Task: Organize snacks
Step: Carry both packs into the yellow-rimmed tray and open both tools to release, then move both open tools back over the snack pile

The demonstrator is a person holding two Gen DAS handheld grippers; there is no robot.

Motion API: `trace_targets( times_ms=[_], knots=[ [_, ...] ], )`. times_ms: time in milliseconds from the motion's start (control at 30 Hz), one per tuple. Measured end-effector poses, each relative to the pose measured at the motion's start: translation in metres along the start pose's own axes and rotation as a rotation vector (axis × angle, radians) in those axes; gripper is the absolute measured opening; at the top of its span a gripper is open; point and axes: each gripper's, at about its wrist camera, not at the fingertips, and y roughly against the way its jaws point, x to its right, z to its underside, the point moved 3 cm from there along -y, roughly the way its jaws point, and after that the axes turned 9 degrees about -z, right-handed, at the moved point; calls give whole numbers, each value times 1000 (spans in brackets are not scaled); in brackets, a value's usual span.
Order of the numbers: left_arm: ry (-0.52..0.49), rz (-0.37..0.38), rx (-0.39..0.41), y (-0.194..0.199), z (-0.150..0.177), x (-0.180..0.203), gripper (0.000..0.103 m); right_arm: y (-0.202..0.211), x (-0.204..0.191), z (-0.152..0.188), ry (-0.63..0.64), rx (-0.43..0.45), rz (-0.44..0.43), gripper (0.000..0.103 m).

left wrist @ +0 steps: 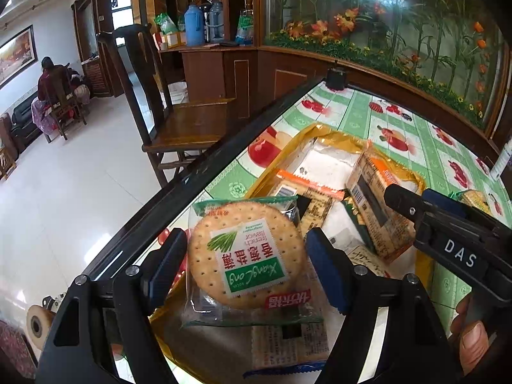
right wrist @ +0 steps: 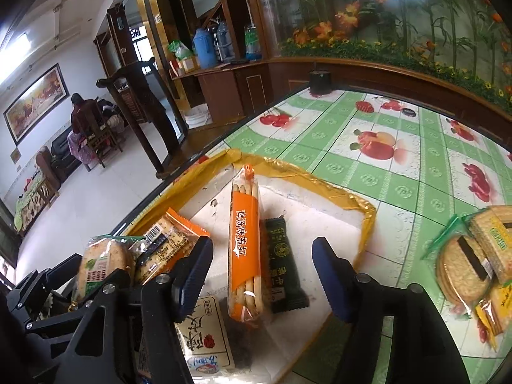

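Observation:
A shallow box with a gold rim (left wrist: 323, 129) (right wrist: 368, 208) lies on the table and holds several snack packs. My left gripper (left wrist: 246, 262) is closed on a round cracker pack (left wrist: 244, 252) with a green label, above the box's near end; that pack shows at the left in the right wrist view (right wrist: 102, 265). My right gripper (right wrist: 262, 268) is open above the box, its fingers either side of an orange breadstick pack (right wrist: 244, 249) and a dark green bar (right wrist: 283, 265) lying flat. It also shows in the left wrist view (left wrist: 412, 204).
More cracker packs (right wrist: 473, 256) lie loose on the fruit-print tablecloth (right wrist: 368, 147) right of the box. A black cup (right wrist: 320, 81) stands at the far table edge. A wooden chair (left wrist: 179, 121) stands beside the table's left edge. A cabinet with a plant mural runs behind.

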Motion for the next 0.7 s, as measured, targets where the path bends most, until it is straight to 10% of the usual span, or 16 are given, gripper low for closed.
trace_targets(
  times_ms=[700],
  knots=[
    [-41, 43, 83, 51, 1, 24, 77, 77, 15, 11, -23, 96, 45, 77]
  ],
)
